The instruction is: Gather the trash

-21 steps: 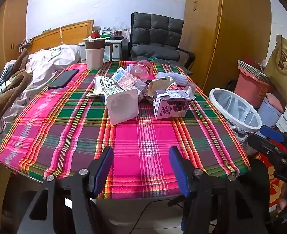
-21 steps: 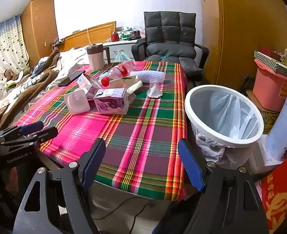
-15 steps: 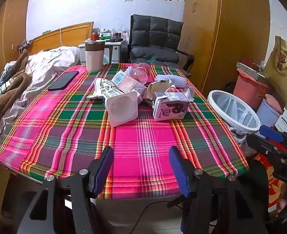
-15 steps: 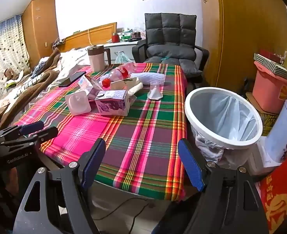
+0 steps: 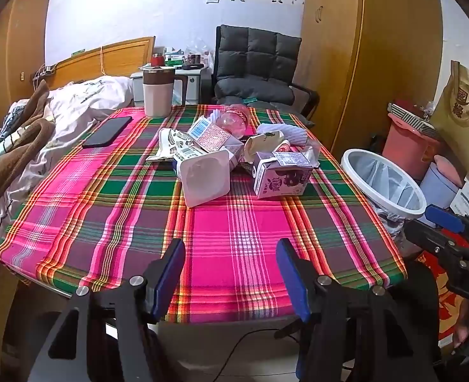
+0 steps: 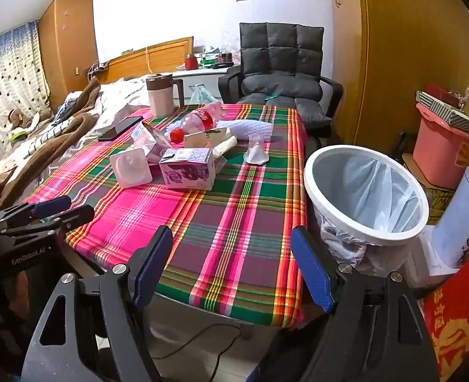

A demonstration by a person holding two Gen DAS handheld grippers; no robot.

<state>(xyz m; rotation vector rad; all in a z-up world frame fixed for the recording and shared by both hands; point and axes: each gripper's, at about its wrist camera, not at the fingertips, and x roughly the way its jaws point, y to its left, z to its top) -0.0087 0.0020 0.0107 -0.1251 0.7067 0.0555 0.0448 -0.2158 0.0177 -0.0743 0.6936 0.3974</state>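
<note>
— Both sets of jaws stand wide apart with nothing between them. Left gripper [image 5: 231,273] hangs over the near edge of the table [image 5: 234,245], tipped down at the plaid cloth; right gripper [image 6: 231,264] hangs over the near right corner.

— Where is the trash?

— Well ahead of both, heaped past the middle of the table. Ahead of the left jaws and a little left lies a white tub [image 5: 205,176] on its side, its base facing them. Just right of it stands a purple carton [image 5: 282,175]. Behind those lie a pink carton [image 5: 210,135], a printed wrapper [image 5: 170,143] and a clear bottle [image 5: 234,119], packed close together.

— And from the right side?

— The purple carton [image 6: 188,172] sits ahead and left of the right jaws, touching the tub [image 6: 131,167]. The bottle [image 6: 196,122] has a red cap pointing this way. A clear cup [image 6: 256,149] stands upside down, apart to the heap's right.

— The bin?

— White, lined, with nothing visible inside. The bin [image 6: 323,165] stands on the floor just right of the right jaws, beside the table edge.

— Anything else up there?

— A phone [image 5: 107,132] and a mug [image 5: 158,95], far left of the heap.
</note>
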